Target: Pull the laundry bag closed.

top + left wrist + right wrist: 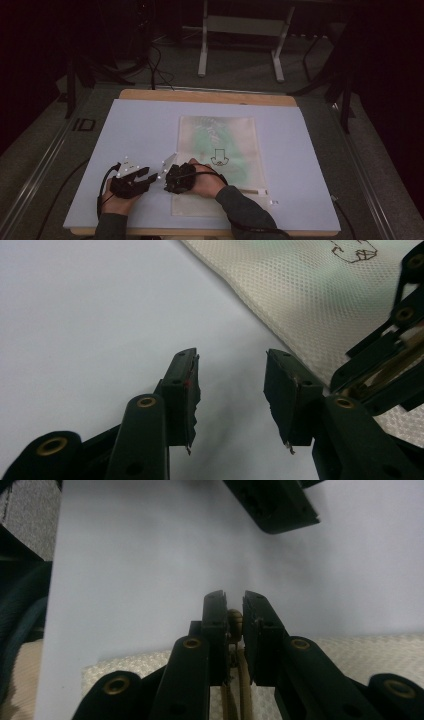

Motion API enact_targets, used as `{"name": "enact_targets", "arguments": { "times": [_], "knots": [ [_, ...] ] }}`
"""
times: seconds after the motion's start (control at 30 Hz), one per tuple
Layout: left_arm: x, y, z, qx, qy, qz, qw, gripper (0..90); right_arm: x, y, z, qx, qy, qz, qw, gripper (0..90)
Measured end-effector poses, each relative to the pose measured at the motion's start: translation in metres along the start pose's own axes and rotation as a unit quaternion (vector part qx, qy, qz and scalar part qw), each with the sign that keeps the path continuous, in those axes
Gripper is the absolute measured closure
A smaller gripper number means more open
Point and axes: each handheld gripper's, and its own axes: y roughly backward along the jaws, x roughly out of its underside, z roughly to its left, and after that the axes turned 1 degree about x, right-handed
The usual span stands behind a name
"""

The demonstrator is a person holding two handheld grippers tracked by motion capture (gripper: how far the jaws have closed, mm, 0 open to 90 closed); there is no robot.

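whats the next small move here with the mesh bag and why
Probably a gentle pull of the drawstring with the right gripper, away from the mesh bag. Its jaws are shut on the tan cord at the bag's left edge, while the left gripper waits open over the bare mat just beside that edge, holding nothing. It could then move in to pin the bag.

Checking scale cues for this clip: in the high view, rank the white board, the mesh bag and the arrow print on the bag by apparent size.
1. White board, largest.
2. Mesh bag, lying on it.
3. Arrow print, smallest, printed on the bag.
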Motion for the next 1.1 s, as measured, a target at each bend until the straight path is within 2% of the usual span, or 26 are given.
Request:
{"name": "enact_targets", "arguments": {
  "times": [0.27,0.37,0.53,0.7,0.87,1.07,1.1],
  "knots": [
    [0.000,0.001,-0.001,0.005,0.002,-0.004,1.0000,56.5,0.012,0.015,0.002,0.000,-0.008,-0.011,0.9999,81.0],
    [0.000,0.000,-0.002,0.012,0.001,-0.005,0.9999,57.5,0.020,0.019,0.002,0.002,-0.010,-0.006,0.9999,81.0],
    [0.000,0.000,-0.005,0.021,-0.005,-0.003,0.9998,58.8,0.028,0.018,0.000,0.000,-0.014,0.002,0.9999,81.0],
    [-0.001,-0.002,-0.008,0.041,-0.010,-0.003,0.9991,62.4,0.032,0.015,-0.004,-0.011,-0.026,-0.001,0.9996,80.6],
    [-0.002,-0.005,-0.012,0.057,-0.015,0.002,0.9982,67.3,0.033,0.012,-0.005,-0.015,-0.027,0.003,0.9995,80.3],
    [-0.004,-0.013,-0.023,0.075,-0.024,0.008,0.9969,70.0,0.037,0.008,-0.004,-0.016,-0.029,0.008,0.9994,80.9],
    [-0.005,-0.016,-0.026,0.082,-0.032,0.012,0.9960,70.9,0.039,0.008,-0.003,-0.013,-0.028,0.005,0.9995,81.0]
  ]
}}
